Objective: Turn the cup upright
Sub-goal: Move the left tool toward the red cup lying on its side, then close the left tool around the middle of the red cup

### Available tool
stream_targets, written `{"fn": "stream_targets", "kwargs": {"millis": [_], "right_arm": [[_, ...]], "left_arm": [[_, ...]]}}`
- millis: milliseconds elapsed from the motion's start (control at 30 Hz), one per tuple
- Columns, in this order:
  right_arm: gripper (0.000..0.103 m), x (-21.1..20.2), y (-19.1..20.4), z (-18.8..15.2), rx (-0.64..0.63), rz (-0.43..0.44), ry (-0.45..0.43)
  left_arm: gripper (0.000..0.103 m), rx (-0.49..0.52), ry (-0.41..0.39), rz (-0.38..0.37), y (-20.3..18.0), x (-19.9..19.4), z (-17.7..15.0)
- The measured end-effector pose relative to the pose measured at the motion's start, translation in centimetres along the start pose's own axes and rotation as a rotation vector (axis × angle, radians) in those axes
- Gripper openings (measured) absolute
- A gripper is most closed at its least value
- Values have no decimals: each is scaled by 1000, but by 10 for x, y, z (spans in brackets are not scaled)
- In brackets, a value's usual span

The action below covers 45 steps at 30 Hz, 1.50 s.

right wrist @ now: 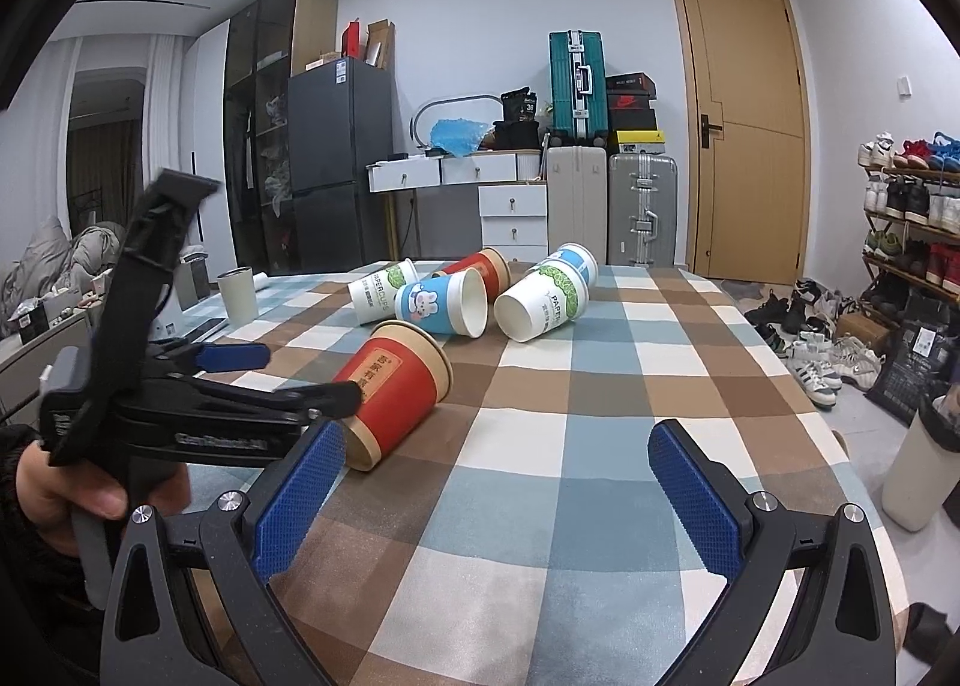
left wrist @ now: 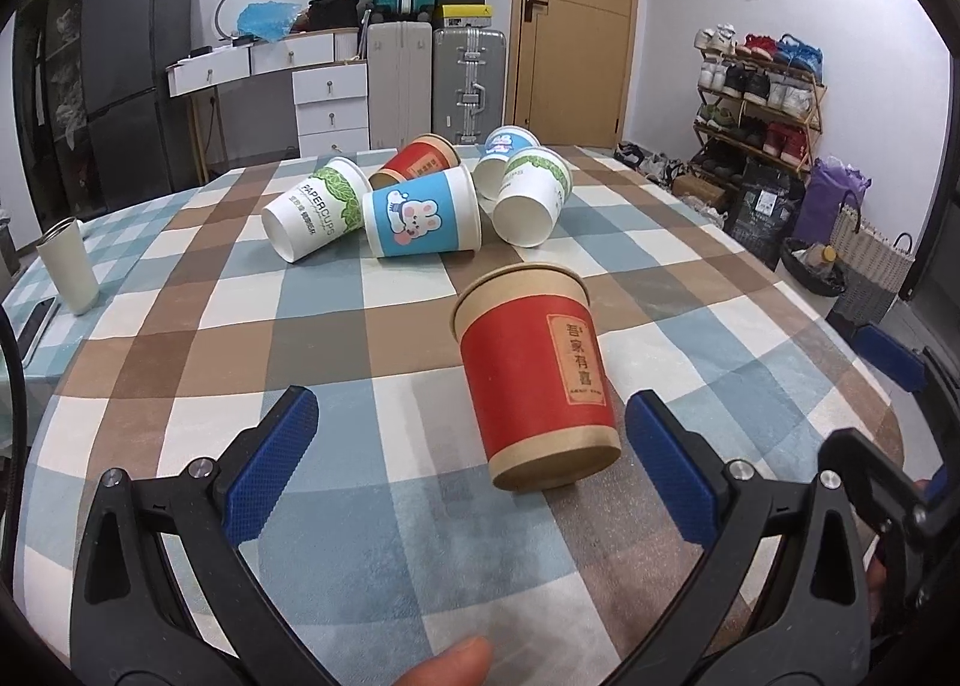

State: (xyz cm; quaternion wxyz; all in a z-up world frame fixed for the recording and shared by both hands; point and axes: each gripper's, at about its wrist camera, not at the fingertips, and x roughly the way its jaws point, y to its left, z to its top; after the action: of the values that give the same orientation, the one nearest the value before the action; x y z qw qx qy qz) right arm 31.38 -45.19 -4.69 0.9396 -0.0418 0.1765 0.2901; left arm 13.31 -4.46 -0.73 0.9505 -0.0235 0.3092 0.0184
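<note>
At the left edge of the checked tablecloth [left wrist: 180, 326] stands a pale tumbler [left wrist: 67, 266], upright, with a dark phone [left wrist: 37, 326] lying just beside it. Toward the far edge lies a heap of paper cups on their sides: a white and green cup [left wrist: 315, 215] marked PAPERCUPS, a blue rabbit cup [left wrist: 420, 218] touching it, a red cup [left wrist: 420, 158] behind those, then a blue and white cup [left wrist: 507, 143] and another white and green cup [left wrist: 531, 200].

Nearer the near edge, apart from the heap, the red and brown cup [left wrist: 537, 377] lies on its side, rim toward the heap and base toward the camera. The left gripper [left wrist: 471, 428] has its jaws released and spread wide, one blue pad on either side of this cup, neither touching it.

The right gripper [right wrist: 498, 464] hangs over the cloth to the right of that cup, jaws likewise parted and holding nothing; its left finger [right wrist: 300, 500] is close to the cup's base.
</note>
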Motion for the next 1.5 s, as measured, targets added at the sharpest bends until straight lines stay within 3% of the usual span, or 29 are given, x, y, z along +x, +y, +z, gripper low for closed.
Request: {"fn": "stream_targets", "kwargs": {"millis": [333, 533, 600, 800, 967, 1500], "right_arm": [[103, 1, -3, 1, 7, -6, 0], [103, 1, -4, 1, 7, -5, -1], [103, 2, -4, 1, 7, -6, 0], [103, 2, -5, 1, 5, -3, -1], [103, 1, -4, 1, 2, -2, -2], [103, -2, 9, 0, -16, 17, -4]], "left_arm": [[101, 26, 63, 10, -17, 29, 5], [76, 41, 115, -13, -21, 38, 6], [58, 35, 131, -24, -21, 40, 5], [56, -25, 143, -41, -14, 38, 4], [56, -68, 106, -34, -6, 26, 5], [56, -87, 24, -19, 12, -28, 0]]}}
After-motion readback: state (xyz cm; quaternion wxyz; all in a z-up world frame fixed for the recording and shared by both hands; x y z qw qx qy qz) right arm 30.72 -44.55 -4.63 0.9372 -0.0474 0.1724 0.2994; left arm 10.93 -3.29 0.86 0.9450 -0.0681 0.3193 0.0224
